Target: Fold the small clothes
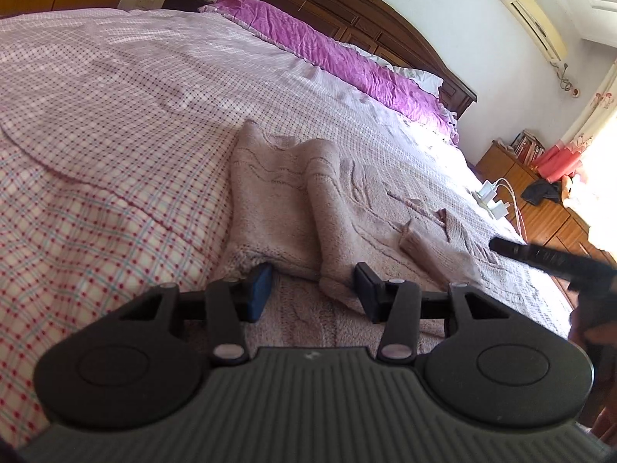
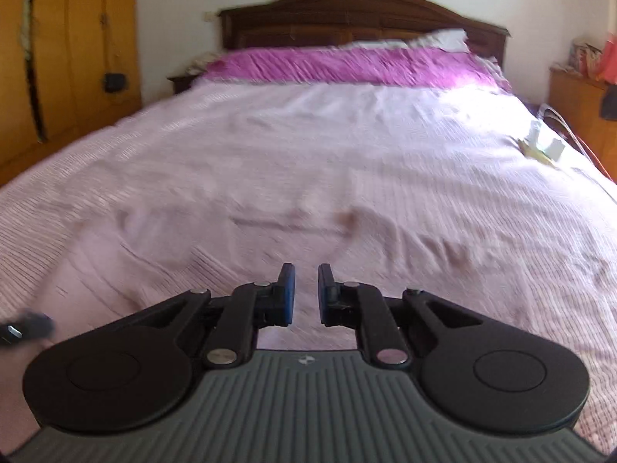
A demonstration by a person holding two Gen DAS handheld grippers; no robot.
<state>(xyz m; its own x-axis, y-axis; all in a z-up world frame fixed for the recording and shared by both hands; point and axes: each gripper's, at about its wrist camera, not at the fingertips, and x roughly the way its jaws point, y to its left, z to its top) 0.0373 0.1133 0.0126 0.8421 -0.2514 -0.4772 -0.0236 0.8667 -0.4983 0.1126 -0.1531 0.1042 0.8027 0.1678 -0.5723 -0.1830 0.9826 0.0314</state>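
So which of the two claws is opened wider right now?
The left gripper: its jaws stand well apart over the near edge of the beige knitted sweater. The right gripper shows only a narrow gap between its blue pads and holds nothing.

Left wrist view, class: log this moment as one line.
left gripper: open, over hem of beige knitted sweater | sweater: flat on pink checked bedspread, sleeve folded in | right gripper: open, empty

Left claw [image 1: 314,287] gapes wide over the knitted garment [image 1: 304,208].
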